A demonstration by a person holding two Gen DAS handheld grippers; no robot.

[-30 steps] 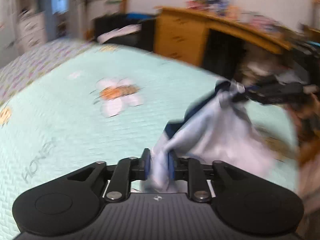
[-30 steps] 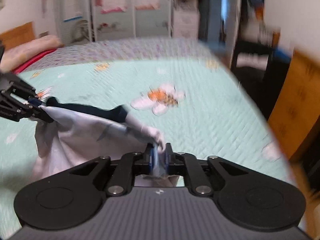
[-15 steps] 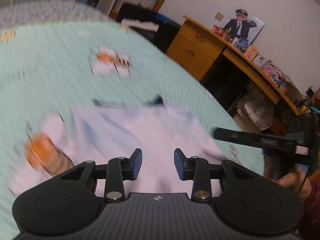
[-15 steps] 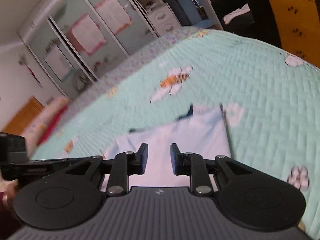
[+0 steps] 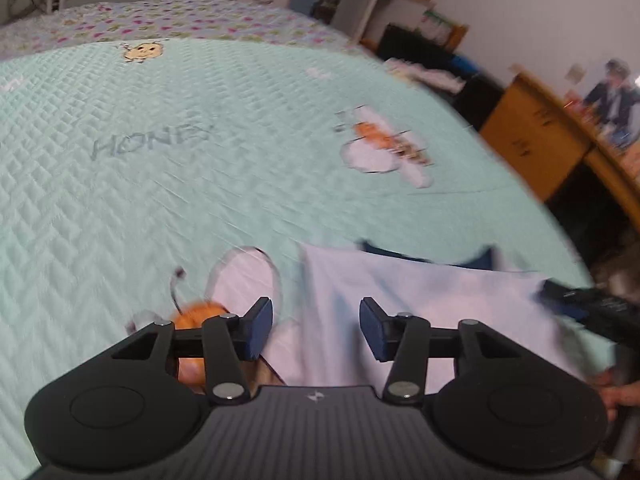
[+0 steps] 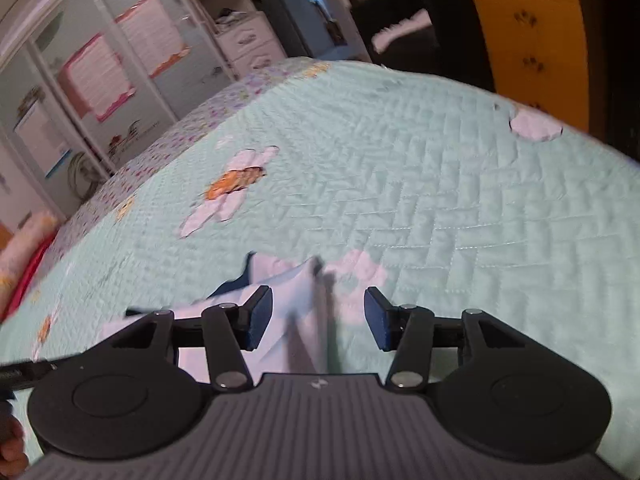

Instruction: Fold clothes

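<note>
A pale lilac-white garment (image 5: 432, 300) with a dark navy collar edge (image 5: 424, 254) lies flat on the mint quilted bedspread (image 5: 160, 184). My left gripper (image 5: 316, 326) hovers open over its left edge, nothing between the fingers. In the right wrist view the same garment (image 6: 288, 300) lies below, its right edge just under my right gripper (image 6: 318, 314), which is open and holds nothing. The right gripper's black body (image 5: 592, 304) shows at the garment's right side in the left wrist view, and the left gripper's fingers (image 6: 24, 372) poke in at the left edge of the right wrist view.
The bedspread carries bee and flower prints (image 5: 384, 148) and the word HONEY (image 5: 148, 142). A wooden desk (image 5: 552, 136) and dark furniture stand off the bed's right side. White wardrobes (image 6: 120, 72) line the far wall. A person's hand (image 5: 620, 394) shows at right.
A second ago both grippers were shut on the lifted garment. It now lies flat on the bed, both have opened wide, and they have drawn back a little.
</note>
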